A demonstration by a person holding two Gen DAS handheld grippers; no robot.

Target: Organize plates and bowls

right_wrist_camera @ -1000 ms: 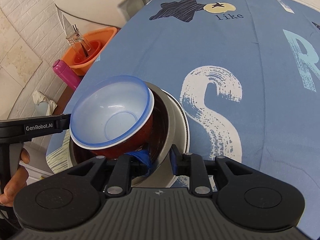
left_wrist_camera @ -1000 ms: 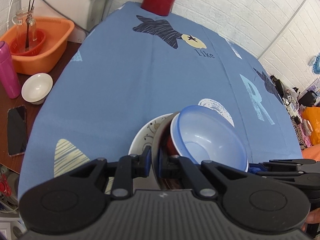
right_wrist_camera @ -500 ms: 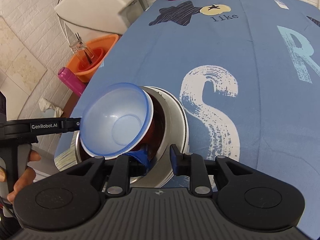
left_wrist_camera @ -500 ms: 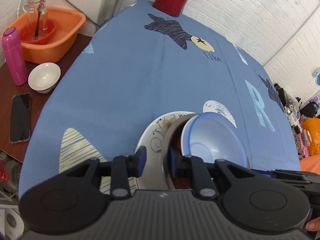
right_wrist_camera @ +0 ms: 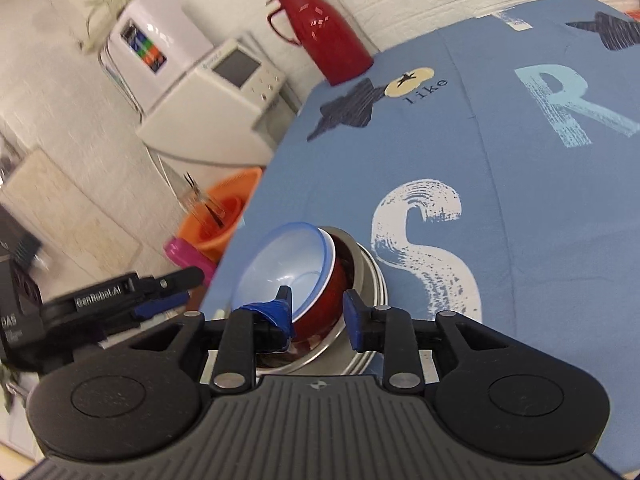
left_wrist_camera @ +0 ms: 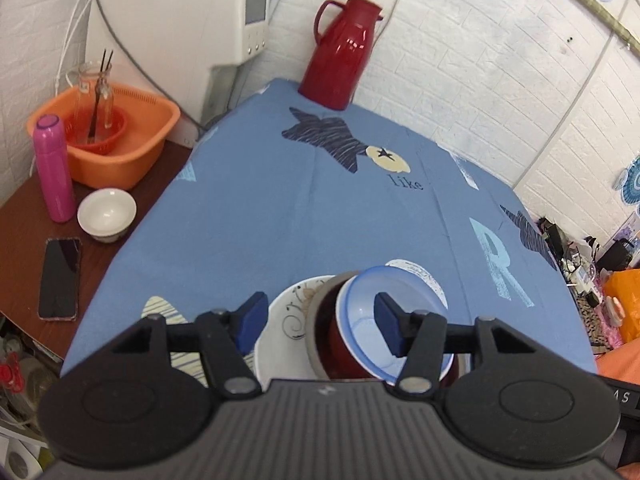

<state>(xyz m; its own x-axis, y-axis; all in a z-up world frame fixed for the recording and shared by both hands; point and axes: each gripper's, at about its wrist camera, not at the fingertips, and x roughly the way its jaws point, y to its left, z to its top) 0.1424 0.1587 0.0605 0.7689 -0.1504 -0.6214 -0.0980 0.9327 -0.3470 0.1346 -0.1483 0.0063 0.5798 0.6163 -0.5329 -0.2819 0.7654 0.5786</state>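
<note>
1. Three nested dishes make up my stack: a blue-rimmed bowl (left_wrist_camera: 394,312) tilted inside a dark red bowl (right_wrist_camera: 320,304), which sits in a steel bowl (right_wrist_camera: 362,268). All of it rests on a white patterned plate (left_wrist_camera: 284,332) near the front edge of the desk (left_wrist_camera: 280,208), toward its left corner.

2. The blue-rimmed bowl leans rather than sitting flat. I judge it has only been dropped in loosely and may want settling.

3. My right gripper (right_wrist_camera: 316,312) hangs just over the near side of the stack. Its jaws are apart and bracket the red bowl's wall without closing on it, so it is holding nothing.

4. My left gripper (left_wrist_camera: 318,320) is above the plate's left side with its jaws spread wide and empty. I read this as both tools let go, with the stacking largely done here.

5. One small white bowl (left_wrist_camera: 106,214) remains on the bare brown wood beyond the desk's left edge, well apart from the stack. It may be the next piece to gather.

6. Beside it lie a phone (left_wrist_camera: 60,278) and a pink bottle (left_wrist_camera: 54,168), with an orange basin (left_wrist_camera: 120,152) behind them.

7. The desk wears a blue printed cloth. A red thermos jug (left_wrist_camera: 342,52) stands at its far edge against a white brick wall, with a white appliance (left_wrist_camera: 180,36) to the left.
</note>
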